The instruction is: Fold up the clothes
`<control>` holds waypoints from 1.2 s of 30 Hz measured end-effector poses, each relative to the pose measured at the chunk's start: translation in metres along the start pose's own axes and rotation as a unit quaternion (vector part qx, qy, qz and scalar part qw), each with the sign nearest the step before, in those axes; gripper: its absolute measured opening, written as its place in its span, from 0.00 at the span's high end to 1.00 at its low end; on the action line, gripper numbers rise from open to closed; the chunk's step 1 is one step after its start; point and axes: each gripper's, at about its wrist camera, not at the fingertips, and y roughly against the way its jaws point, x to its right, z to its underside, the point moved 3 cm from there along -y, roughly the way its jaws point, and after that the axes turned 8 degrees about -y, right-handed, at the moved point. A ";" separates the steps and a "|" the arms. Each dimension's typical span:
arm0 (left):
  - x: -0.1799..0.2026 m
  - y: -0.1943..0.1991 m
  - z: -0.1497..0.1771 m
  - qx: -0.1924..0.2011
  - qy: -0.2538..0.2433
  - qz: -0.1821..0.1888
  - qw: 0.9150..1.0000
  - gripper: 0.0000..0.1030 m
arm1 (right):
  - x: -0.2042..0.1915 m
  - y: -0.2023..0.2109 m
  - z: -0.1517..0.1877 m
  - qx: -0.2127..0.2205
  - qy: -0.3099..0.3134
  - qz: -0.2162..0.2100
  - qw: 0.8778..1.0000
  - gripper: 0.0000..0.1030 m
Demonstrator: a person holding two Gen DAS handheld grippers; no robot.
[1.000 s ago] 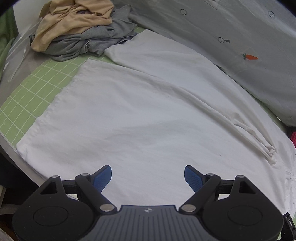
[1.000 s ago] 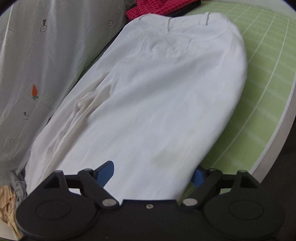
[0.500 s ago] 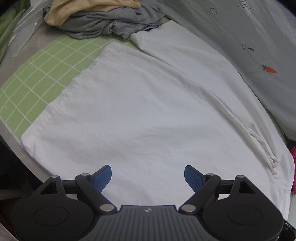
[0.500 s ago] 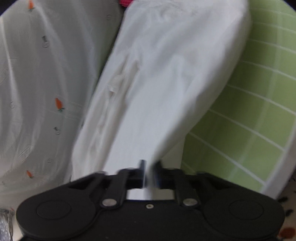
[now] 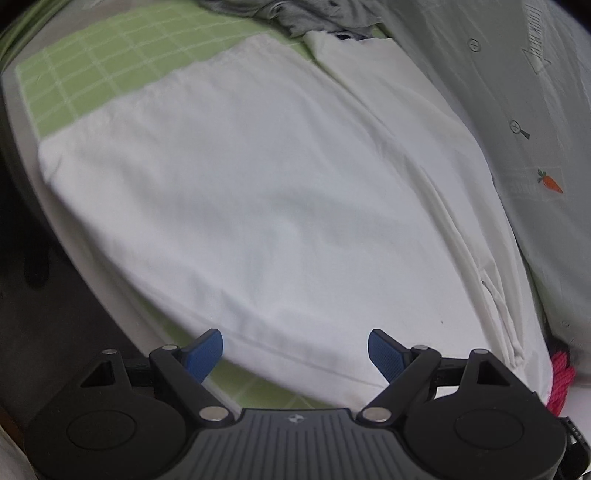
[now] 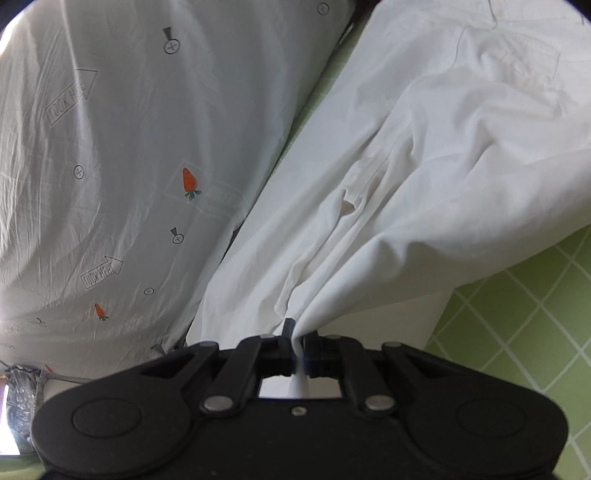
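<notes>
While pinched in the right tool, white trousers fan out ahead.

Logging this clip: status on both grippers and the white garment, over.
Right gripper shut on white garment, edge lifted. Left gripper open above garment's near edge, gripping nothing. Carrot-print fabric alongside; nothing blocking.

White trousers are lying on a light green mat showing a white grid — at its far edge, grey clothes. A pale sheet is showing orange carrots; a red-checked cloth is peeking out.
</notes>
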 end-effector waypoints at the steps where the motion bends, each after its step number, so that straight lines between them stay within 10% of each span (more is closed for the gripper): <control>1: -0.001 -0.002 0.005 -0.002 0.014 0.006 1.000 0.16 | 0.002 -0.001 -0.001 -0.007 -0.003 0.000 1.000 0.95; 15: -0.016 -0.035 0.018 0.035 0.151 0.079 0.985 0.18 | 0.011 0.001 -0.010 -0.058 0.016 0.012 0.998 0.95; 22: -0.037 -0.029 0.000 0.082 0.163 0.059 0.981 0.46 | 0.034 0.020 -0.015 -0.039 0.005 0.039 0.998 0.95; 27: -0.049 -0.032 -0.008 0.078 0.182 0.070 0.978 0.53 | 0.068 0.039 -0.026 0.000 -0.039 0.085 0.996 0.64; 36: -0.074 -0.010 -0.011 0.110 0.170 0.017 0.979 0.51 | 0.112 0.078 -0.044 0.099 -0.114 0.140 0.979 0.42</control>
